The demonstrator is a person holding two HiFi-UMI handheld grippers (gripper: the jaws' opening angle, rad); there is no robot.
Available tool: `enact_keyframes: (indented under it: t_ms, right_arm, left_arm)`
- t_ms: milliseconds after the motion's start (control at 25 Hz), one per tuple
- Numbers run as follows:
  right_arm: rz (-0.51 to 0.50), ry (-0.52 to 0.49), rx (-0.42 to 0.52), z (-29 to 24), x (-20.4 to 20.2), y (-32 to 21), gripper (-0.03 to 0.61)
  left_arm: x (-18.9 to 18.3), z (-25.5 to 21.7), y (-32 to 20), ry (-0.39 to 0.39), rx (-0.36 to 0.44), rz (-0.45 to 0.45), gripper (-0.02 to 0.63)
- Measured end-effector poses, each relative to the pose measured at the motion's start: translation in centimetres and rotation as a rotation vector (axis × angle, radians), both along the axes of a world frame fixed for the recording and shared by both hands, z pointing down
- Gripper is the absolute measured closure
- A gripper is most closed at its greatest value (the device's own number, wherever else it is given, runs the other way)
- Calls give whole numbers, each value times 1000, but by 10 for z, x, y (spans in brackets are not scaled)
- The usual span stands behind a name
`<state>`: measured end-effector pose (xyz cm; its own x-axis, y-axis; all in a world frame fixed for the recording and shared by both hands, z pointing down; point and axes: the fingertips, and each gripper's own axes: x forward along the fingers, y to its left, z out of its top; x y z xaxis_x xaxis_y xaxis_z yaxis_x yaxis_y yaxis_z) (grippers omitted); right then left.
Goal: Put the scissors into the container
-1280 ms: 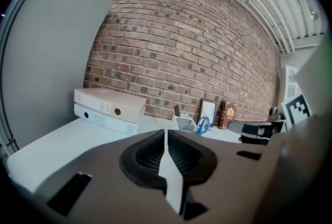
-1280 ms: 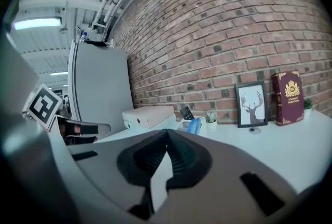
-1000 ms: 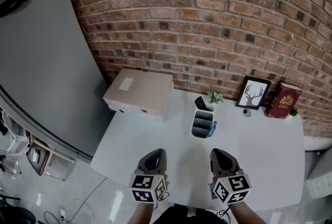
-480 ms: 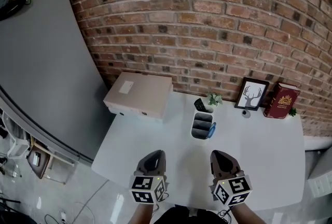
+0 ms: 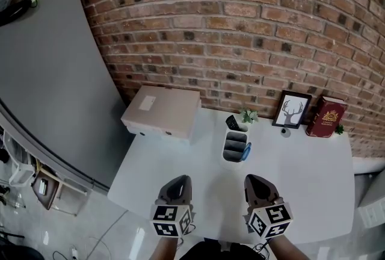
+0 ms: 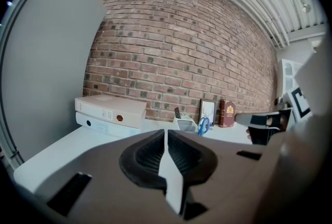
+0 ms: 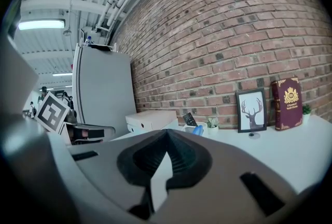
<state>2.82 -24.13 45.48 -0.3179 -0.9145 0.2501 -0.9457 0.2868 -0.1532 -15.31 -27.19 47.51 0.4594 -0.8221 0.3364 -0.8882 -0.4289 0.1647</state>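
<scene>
A white multi-slot container [image 5: 234, 145] stands mid-table, and blue-handled scissors [image 5: 245, 151] sit at its right side, handles up. In the left gripper view the scissors [image 6: 203, 125] show beside the container [image 6: 185, 124]. My left gripper [image 5: 180, 180] and right gripper [image 5: 256, 179] hover side by side at the table's near edge, well short of the container. Both are shut with nothing between the jaws, as the left gripper [image 6: 166, 132] and right gripper [image 7: 167, 131] views show. The scissors' handle [image 7: 197, 130] is small and far off in the right gripper view.
Two stacked beige boxes [image 5: 161, 111] lie at the table's back left. A small plant [image 5: 248, 114], a framed deer picture [image 5: 293, 109] and a red book [image 5: 326, 117] line the brick wall. A grey cabinet [image 5: 48, 72] stands to the left. A black item [image 5: 231, 121] pokes from the container's far slot.
Both grippers stay where they were, still shut. Only the head view has drifted slightly.
</scene>
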Motion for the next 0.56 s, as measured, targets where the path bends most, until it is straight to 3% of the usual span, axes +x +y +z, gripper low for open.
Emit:
enact_keyframes:
  t_ms: [560]
  right_arm:
    - [15,-12,-21,7,-3,-5,578]
  left_arm:
    - [-7,2,-3,4,3,-3,589]
